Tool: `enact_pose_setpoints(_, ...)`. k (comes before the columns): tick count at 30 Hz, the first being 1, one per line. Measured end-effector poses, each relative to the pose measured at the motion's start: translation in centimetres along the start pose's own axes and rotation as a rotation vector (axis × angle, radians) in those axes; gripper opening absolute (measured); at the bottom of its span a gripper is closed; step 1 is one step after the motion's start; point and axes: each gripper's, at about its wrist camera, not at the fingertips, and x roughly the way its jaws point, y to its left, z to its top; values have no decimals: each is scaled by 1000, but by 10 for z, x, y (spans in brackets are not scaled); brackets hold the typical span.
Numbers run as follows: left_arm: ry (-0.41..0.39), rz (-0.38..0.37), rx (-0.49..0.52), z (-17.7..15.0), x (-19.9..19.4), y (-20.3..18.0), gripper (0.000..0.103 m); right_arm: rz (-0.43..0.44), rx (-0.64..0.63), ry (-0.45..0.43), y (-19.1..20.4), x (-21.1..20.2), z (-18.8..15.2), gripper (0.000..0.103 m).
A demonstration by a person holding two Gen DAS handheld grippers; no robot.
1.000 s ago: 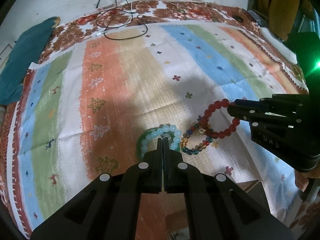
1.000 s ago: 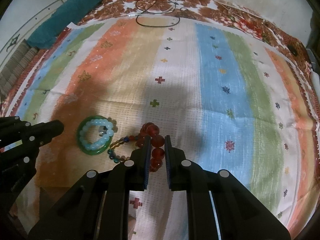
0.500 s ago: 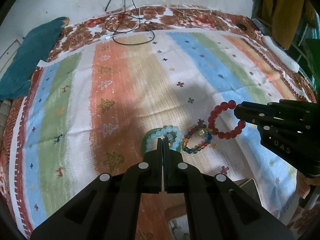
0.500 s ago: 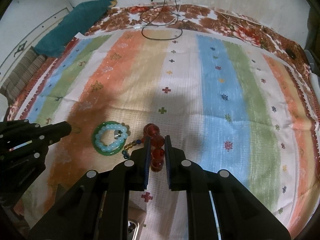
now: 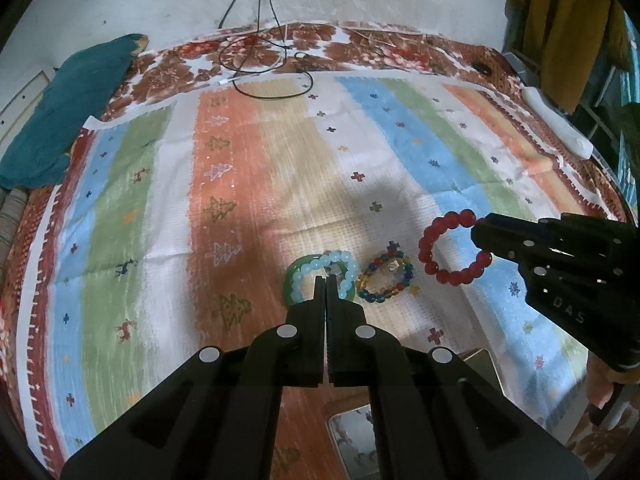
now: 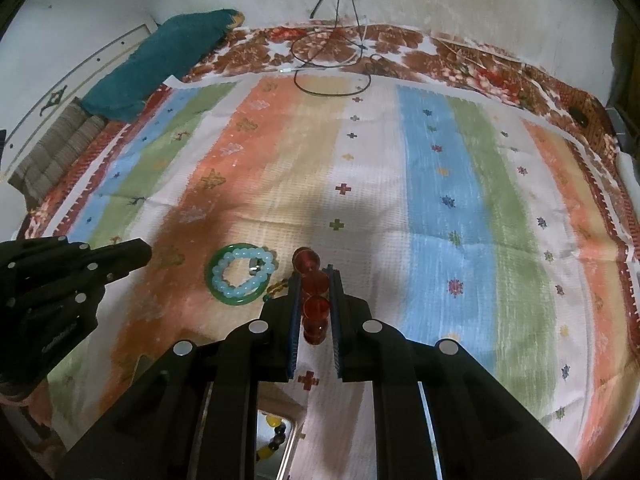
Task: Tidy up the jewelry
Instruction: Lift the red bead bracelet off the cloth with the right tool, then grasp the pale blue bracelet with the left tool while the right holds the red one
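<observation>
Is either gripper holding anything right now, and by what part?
The right gripper holds the red bracelet, pinching the beads on one side of the loop; the rest hangs free. The left gripper is shut on nothing.

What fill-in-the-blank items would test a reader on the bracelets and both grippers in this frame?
1. The right gripper is shut on the ____ bead bracelet.
2. The pale blue bead bracelet lies on top of a ____ bangle.
3. The left gripper holds nothing, and its jaws are ____.
4. The multicolored bead bracelet lies between the bangle and the ____ gripper.

Missing words: red; green; shut; right
</observation>
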Motion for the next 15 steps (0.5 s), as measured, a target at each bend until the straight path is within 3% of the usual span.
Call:
enact_pose_setpoints(9, 83, -32, -15, -3, 28, 0, 3, 4, -8, 11, 1, 1, -2, 14)
enact_pose_setpoints(13, 93, -59, -27, 0, 41, 1, 28, -1, 3, 26, -5, 6, -2, 14)
enact_pose_setpoints(15, 102, -72, -31, 2, 49, 1, 28, -2, 9, 32, -7, 8, -1, 14)
